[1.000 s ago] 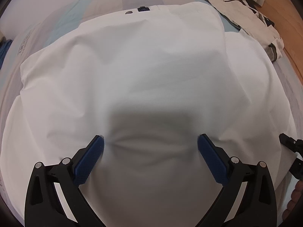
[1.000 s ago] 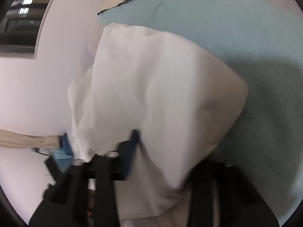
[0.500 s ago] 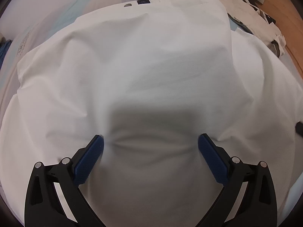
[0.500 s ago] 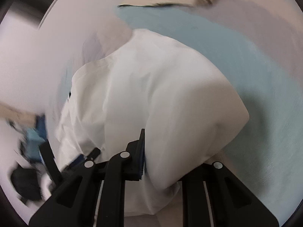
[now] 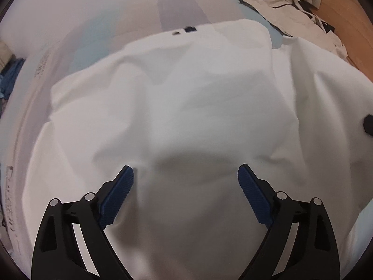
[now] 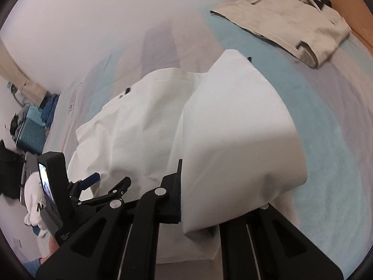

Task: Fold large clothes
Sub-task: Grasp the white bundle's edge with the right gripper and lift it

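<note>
A large white garment (image 5: 186,93) lies spread over the bed. My left gripper (image 5: 185,169) hovers above its near part with blue pads wide apart. Its jaws are closing, and the cloth under them is not pinched. In the right wrist view, my right gripper (image 6: 184,177) is closing on the edge of the white garment (image 6: 233,128). It holds a raised fold that drapes over and hides its right finger. The left gripper (image 6: 106,182) shows at lower left of that view, over the garment's other side.
The bed has a pale blue and grey sheet (image 6: 326,128). A beige garment (image 6: 291,23) lies folded at the far right corner, also seen as the beige garment (image 5: 303,21). A wooden surface (image 5: 345,18) borders it. A teal case (image 6: 32,128) and clutter sit on the floor at left.
The right gripper has risen and rolled upright, carrying the white fold up with it. The left gripper has drawn back a little and its jaws have narrowed slightly.
</note>
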Motion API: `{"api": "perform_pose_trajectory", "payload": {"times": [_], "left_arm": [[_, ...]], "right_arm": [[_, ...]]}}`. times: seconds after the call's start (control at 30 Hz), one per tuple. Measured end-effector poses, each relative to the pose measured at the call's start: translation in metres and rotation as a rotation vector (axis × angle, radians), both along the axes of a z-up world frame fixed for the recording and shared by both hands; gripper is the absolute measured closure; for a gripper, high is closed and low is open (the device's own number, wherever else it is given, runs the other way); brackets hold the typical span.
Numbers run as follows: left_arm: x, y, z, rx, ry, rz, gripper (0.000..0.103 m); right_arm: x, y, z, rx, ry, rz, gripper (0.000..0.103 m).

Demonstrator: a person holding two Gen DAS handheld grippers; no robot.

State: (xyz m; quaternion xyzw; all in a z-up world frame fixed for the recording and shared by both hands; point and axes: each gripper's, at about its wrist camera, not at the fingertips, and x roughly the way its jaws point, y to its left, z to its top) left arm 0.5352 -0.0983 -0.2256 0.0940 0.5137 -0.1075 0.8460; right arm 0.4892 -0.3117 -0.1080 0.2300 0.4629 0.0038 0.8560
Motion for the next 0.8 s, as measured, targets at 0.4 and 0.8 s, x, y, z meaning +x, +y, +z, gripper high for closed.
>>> {"api": "perform_pose_trajectory", "payload": {"times": [0.4, 0.8], "left_arm": [[-0.036, 0.115, 0.031, 0.009, -0.049, 0.145, 0.011], [-0.083, 0.205, -0.001, 0.0, 0.038, 0.282, 0.011]], "right_arm": [[0.009, 0.108, 0.039, -0.173, -0.083, 0.241, 0.096], [0.017, 0.19, 0.056, -0.341, -0.144, 0.376, 0.096]]}}
